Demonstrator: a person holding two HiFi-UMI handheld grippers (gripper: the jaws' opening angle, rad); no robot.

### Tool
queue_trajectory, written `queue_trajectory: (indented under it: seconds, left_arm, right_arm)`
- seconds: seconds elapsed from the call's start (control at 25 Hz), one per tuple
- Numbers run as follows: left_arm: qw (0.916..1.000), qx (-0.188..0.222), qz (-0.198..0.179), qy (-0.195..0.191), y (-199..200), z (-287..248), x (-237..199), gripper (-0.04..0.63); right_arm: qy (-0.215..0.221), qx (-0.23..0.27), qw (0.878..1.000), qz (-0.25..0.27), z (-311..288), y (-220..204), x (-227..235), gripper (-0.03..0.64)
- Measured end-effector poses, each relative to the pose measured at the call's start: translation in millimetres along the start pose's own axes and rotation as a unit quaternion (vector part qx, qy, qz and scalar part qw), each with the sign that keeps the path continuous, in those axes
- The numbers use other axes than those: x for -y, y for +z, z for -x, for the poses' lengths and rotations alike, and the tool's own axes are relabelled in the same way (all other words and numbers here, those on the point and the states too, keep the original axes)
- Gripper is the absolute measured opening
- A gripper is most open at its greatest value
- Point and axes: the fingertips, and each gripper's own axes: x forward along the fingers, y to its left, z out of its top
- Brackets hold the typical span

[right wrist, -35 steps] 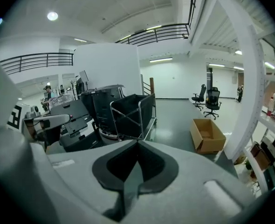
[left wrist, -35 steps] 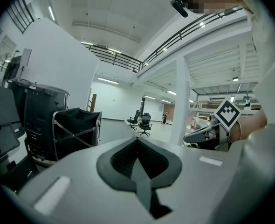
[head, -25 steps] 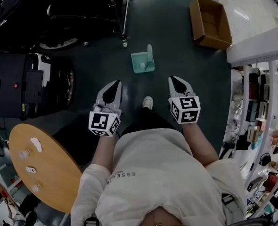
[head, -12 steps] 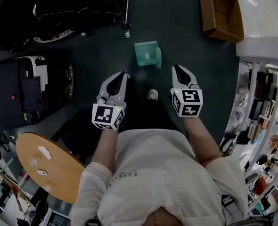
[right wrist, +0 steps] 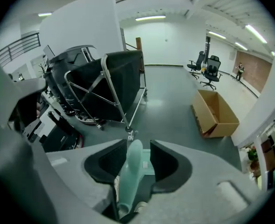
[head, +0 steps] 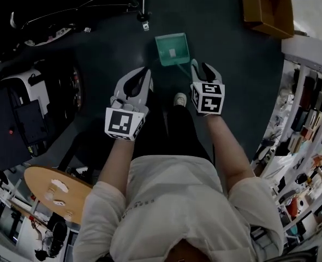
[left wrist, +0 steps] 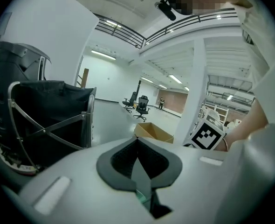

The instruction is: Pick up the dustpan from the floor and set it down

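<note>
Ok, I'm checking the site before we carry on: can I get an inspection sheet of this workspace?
Surface: dark floor.
Job's things: teal dustpan on the floor in front of the person, not lifted.
Clutter: open cardboard box; black cart; round table with small bits on it.
Grippers: right gripper has its jaws apart, having just been opening, with the dustpan's handle between them and a gap on one side; left gripper shut, nothing in it.
Cables: nothing seen.
Surroundings: shelves at the right, black machine at the left, office chairs far off.
</note>
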Motion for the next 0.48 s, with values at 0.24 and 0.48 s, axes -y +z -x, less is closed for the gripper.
queue_trajectory:
  seconds: [0.24, 0.48]
  left_arm:
    - [0.9993, 0.0, 0.022, 0.032, -26.3, -30.2, -28.3, 0.012]
    - [0.9992, -0.014, 0.027, 0.028, -38.9, -40.2, -33.3, 0.012]
  right_arm:
    - [0.028, -0.061, 0.998, -0.015, -53.9, -16.5, -8.0, 0.153]
    - [0.038, -0.102, 0.994, -0.013, -74.5, -35.9, -12.0, 0.143]
